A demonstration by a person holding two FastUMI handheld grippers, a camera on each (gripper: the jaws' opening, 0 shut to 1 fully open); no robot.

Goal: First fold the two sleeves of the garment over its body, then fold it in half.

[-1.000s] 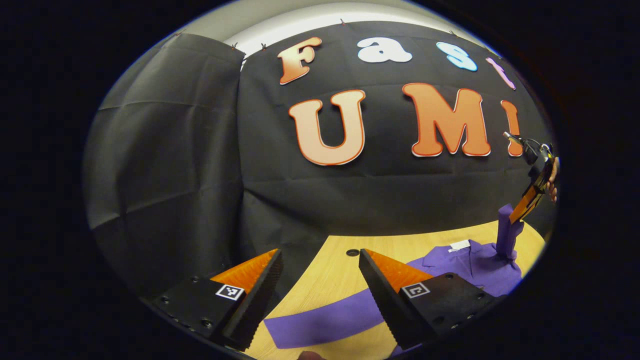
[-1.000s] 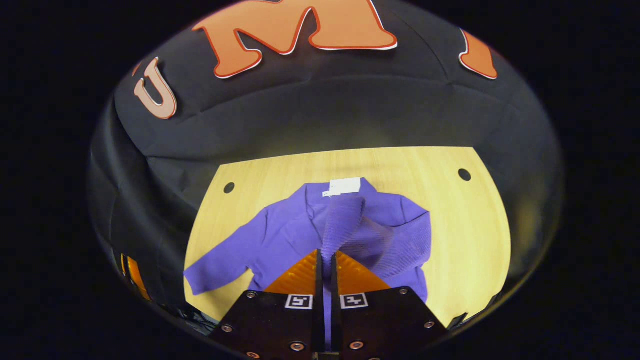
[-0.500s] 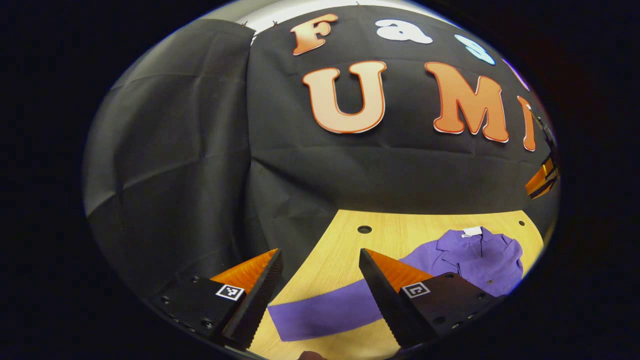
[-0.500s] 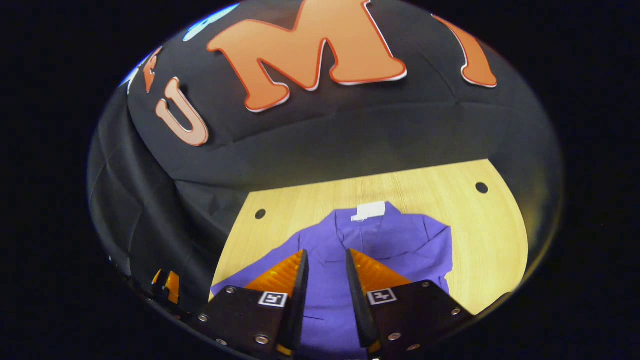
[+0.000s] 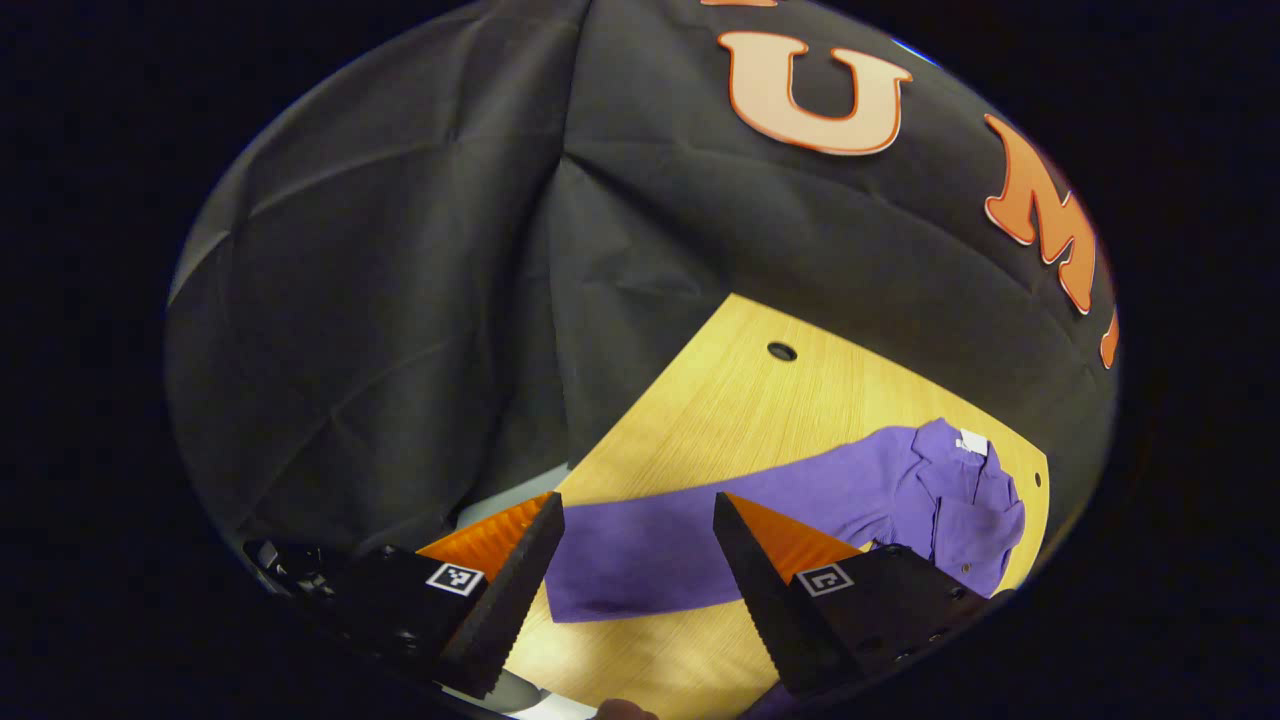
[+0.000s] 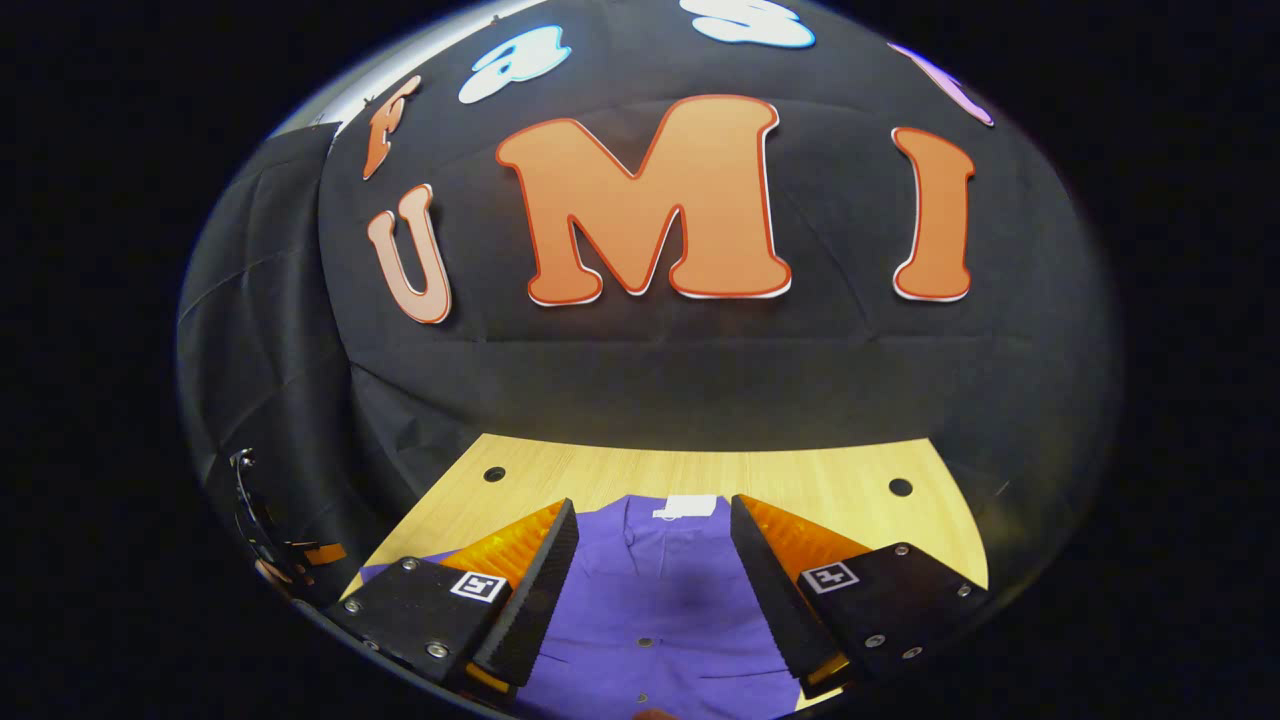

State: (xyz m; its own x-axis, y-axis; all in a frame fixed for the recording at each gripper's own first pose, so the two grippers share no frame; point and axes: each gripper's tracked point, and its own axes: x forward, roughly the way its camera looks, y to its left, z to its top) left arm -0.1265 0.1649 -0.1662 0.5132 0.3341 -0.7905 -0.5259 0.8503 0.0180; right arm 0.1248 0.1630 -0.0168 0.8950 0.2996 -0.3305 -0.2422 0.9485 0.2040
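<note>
We see the left hand-held gripper (image 5: 635,520) released, the garment's outstretched sleeve (image 5: 700,530) lying just beyond its spread fingers on the bench (image 5: 740,400). The right hand-held gripper (image 6: 650,525) is released too (nothing held), above the purple garment (image 6: 650,610).

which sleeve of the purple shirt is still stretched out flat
The sleeve lying between the left gripper fingers; the other sleeve is already folded over the body.
</note>
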